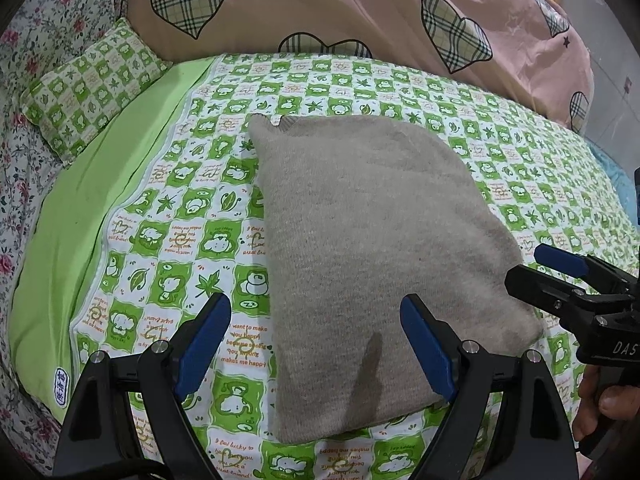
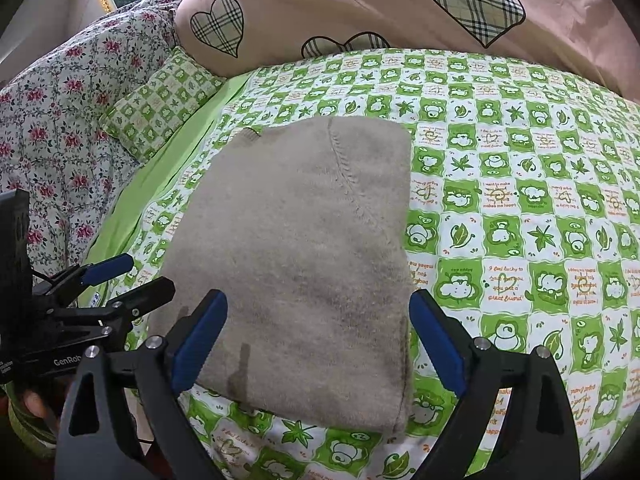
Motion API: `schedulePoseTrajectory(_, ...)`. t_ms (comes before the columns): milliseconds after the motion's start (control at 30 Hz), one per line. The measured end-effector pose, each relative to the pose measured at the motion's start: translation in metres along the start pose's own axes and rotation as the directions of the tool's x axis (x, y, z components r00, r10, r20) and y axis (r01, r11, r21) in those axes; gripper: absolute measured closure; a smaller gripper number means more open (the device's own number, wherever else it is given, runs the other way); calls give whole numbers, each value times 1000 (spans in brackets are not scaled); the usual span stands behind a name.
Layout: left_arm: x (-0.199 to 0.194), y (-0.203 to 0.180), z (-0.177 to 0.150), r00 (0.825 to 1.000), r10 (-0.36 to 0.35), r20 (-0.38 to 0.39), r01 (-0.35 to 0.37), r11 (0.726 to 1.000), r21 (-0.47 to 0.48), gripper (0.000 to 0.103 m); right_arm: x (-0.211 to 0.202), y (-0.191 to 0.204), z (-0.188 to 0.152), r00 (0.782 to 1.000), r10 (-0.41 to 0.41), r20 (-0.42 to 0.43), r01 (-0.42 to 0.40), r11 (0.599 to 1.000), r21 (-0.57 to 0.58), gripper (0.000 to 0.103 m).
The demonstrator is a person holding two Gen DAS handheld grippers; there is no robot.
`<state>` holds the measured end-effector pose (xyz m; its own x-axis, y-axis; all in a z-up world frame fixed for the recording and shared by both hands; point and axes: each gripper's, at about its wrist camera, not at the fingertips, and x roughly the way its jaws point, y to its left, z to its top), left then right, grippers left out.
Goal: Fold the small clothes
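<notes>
A beige knitted garment (image 1: 376, 264) lies folded into a flat rectangle on the green checked bedsheet (image 1: 192, 208); it also shows in the right wrist view (image 2: 296, 248). My left gripper (image 1: 316, 344) is open and empty, hovering over the garment's near left part. My right gripper (image 2: 318, 340) is open and empty, above the garment's near edge. The right gripper shows in the left view (image 1: 560, 276) beside the garment's right edge. The left gripper shows in the right view (image 2: 128, 276) at the garment's left side.
A small checked pillow (image 1: 92, 88) lies at the far left on a plain green strip (image 1: 80, 216). A pink quilt with plaid hearts (image 1: 340, 8) is piled at the back. A floral quilt (image 2: 60, 120) lies along the left.
</notes>
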<state>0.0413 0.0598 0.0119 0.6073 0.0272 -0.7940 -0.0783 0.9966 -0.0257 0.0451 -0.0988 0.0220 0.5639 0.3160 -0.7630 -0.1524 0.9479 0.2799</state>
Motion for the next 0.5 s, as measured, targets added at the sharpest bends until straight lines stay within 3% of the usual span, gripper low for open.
schedulePoseTrajectory(500, 5, -1, 4, 1000, -5, -4, 5, 1000, -2, 16, 5, -8, 5, 1000, -9, -11, 9, 1000, 3, 10)
